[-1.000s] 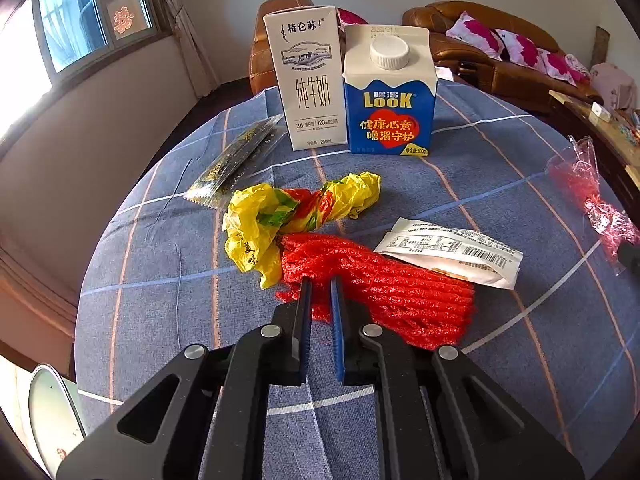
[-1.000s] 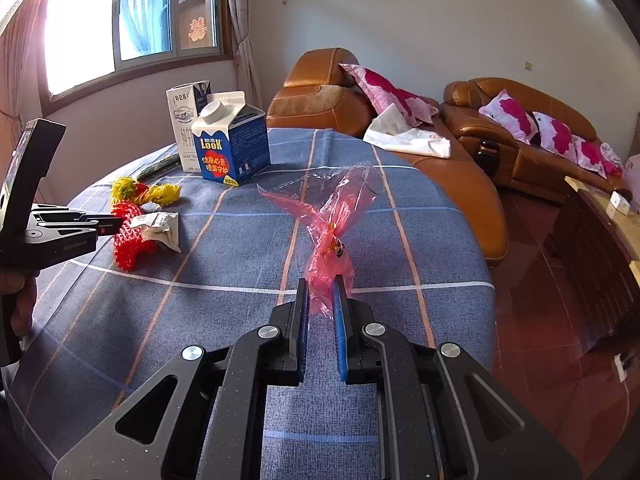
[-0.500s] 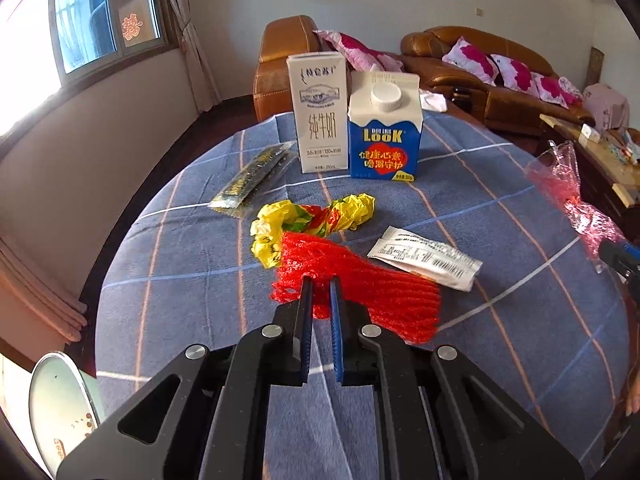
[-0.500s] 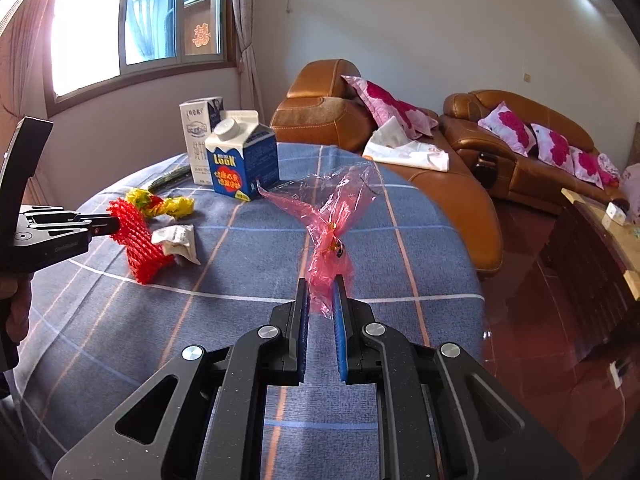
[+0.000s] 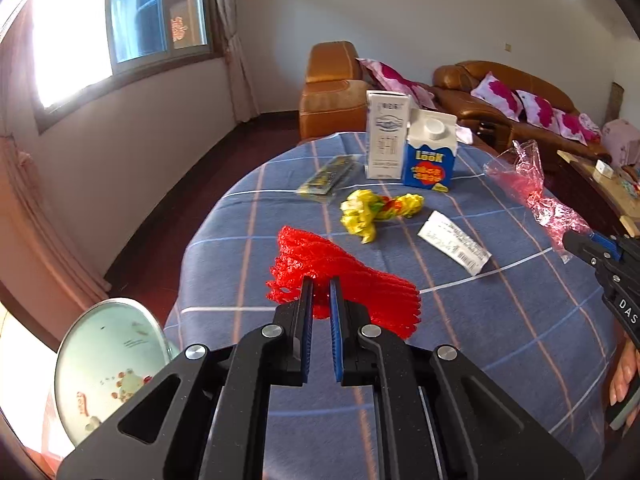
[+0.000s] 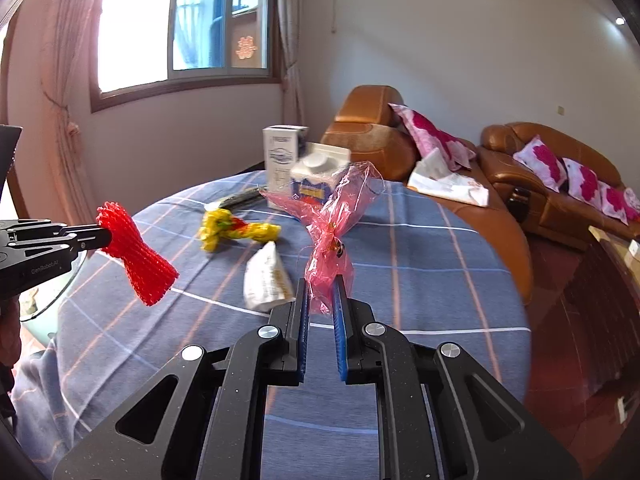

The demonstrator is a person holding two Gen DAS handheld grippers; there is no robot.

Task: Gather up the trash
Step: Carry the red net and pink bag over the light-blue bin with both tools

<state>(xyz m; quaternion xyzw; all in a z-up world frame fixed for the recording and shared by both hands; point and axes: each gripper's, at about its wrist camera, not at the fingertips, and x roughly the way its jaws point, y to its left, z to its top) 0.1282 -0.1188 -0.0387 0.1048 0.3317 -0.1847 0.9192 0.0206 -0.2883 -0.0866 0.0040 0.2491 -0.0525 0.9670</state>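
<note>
My left gripper (image 5: 320,280) is shut on a red foam fruit net (image 5: 344,280), which hangs in the air over the table's near-left part; the right wrist view shows the net (image 6: 136,256) dangling from the left gripper (image 6: 105,235). My right gripper (image 6: 320,280) is shut on a crumpled pink plastic wrapper (image 6: 332,232), lifted off the cloth; the left wrist view catches that wrapper (image 5: 528,184) at far right. On the blue checked tablecloth (image 5: 500,320) lie a yellow crumpled wrapper (image 5: 376,208), a white sachet (image 5: 454,242) and a dark clear packet (image 5: 328,178).
A tall white milk carton (image 5: 386,140) and a blue-and-white LOOK carton (image 5: 430,156) stand at the table's far side. A round bin with a pale green inside (image 5: 108,364) sits on the floor at the left. Brown sofas with pink cushions (image 6: 560,176) stand behind.
Both grippers have risen and drawn back from the table. The red net has left the cloth and now hangs from the left gripper. The pink wrapper stays held; the bin shows more.
</note>
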